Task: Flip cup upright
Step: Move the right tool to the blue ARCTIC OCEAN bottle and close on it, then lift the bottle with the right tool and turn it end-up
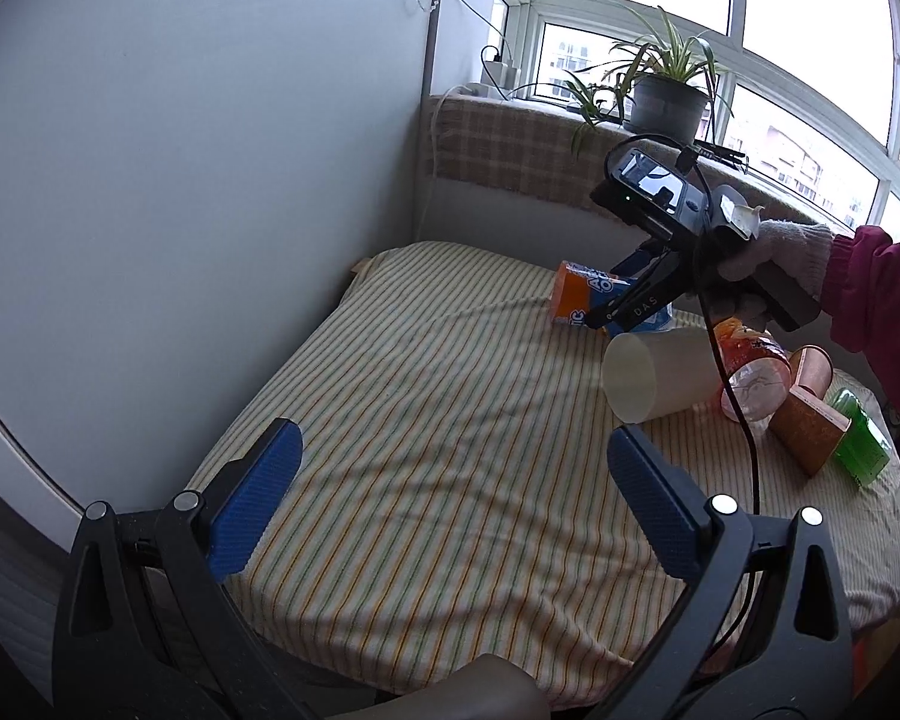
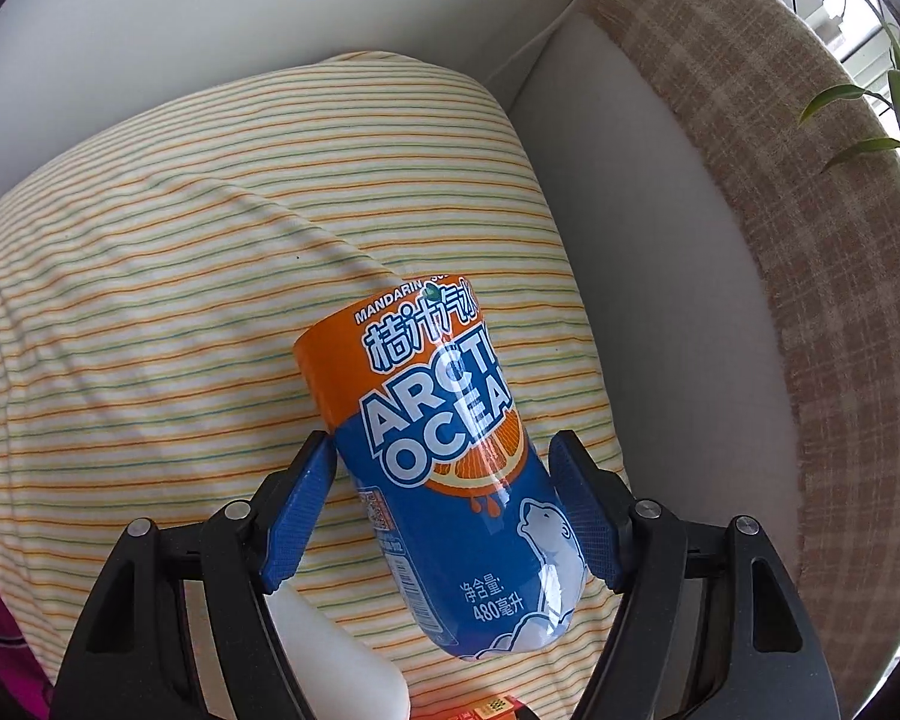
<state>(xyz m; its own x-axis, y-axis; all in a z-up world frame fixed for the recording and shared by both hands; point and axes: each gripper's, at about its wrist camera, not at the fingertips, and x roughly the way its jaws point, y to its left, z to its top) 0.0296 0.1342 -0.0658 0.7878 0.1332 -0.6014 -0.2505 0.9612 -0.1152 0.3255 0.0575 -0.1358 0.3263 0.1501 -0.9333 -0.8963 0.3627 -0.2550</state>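
An orange and blue Arctic Ocean cup (image 2: 450,468) lies on its side on the striped cloth. My right gripper (image 2: 444,474) is open, its blue pads on either side of the cup; the left pad (image 2: 300,510) touches it, the right pad (image 2: 582,504) stands slightly off. In the left wrist view the same cup (image 1: 576,297) lies at the far side of the table with the right gripper (image 1: 624,306) over it. My left gripper (image 1: 450,480) is open and empty above the near part of the cloth.
A white cup (image 1: 654,375) lies on its side mouth toward me. Beside it lie a clear red-printed cup (image 1: 750,372), copper cups (image 1: 804,414) and a green cup (image 1: 858,444). A wall stands left, a padded ledge (image 1: 522,150) with a potted plant (image 1: 666,96) behind.
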